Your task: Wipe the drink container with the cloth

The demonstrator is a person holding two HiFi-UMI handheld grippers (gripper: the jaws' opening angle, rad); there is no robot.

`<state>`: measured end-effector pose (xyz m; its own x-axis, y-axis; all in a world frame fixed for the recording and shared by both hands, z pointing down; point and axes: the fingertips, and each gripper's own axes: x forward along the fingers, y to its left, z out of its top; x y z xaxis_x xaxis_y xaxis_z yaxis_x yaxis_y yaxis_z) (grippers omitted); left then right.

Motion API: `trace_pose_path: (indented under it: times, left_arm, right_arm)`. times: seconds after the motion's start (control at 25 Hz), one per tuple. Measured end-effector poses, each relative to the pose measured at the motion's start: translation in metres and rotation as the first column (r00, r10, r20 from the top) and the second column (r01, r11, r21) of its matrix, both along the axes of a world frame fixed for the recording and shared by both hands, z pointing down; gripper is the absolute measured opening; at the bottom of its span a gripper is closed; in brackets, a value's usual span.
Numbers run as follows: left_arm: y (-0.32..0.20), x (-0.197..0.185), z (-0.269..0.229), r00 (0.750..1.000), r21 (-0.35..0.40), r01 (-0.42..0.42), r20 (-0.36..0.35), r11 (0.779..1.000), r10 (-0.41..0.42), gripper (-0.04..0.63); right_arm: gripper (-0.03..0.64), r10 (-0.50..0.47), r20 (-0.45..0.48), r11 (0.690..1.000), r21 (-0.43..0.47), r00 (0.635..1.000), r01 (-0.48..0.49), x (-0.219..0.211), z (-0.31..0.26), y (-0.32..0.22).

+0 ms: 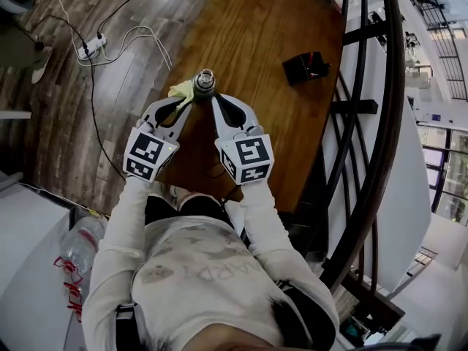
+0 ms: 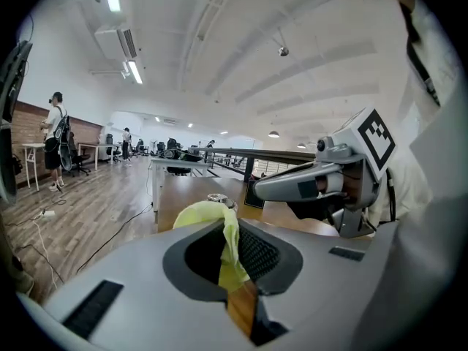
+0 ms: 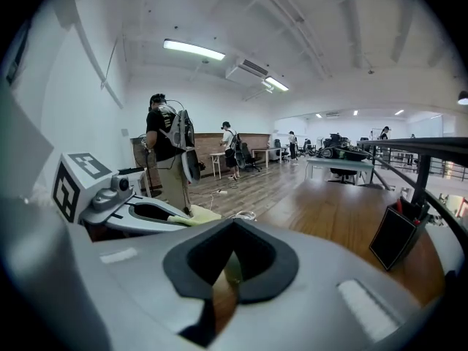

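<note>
Your left gripper is clamped on the yellow cloth, which touches the left side of the drink container at upper centre of the head view. Your right gripper, jaws drawn narrow, grips that container from its right on the wooden table.

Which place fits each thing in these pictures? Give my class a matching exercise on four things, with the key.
Things:
1 cloth
2 bottle
3 black box
4 power strip

Places:
A on the floor
B in the left gripper, between its jaws
C on the table, near the railing
D silver-topped, beside the cloth

Pairs: 1-B, 2-D, 3-C, 4-A
</note>
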<state>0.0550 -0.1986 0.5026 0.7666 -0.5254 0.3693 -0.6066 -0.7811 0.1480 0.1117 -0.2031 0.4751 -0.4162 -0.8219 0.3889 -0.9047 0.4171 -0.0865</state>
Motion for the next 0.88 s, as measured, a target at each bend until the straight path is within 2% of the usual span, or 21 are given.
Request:
trace_pose_path:
  times: [0.4, 0.88]
  left_arm:
    - [0.021, -0.018, -0.037, 0.998, 0.050, -0.030, -0.058, 0.998, 0.033, 0.031]
    - [0.049, -0.048, -0.082, 0.993, 0.131, -0.055, -0.096, 0.990, 0.068, 0.031]
  right_arm:
    - [0.011, 0.105, 0.046, 0.991, 0.083, 0.993, -0.109, 0.005, -0.034, 0.033]
    - [0.011, 0.208, 0.063, 0.963, 0.164, 0.976, -0.216, -0.003, -0.073, 0.078]
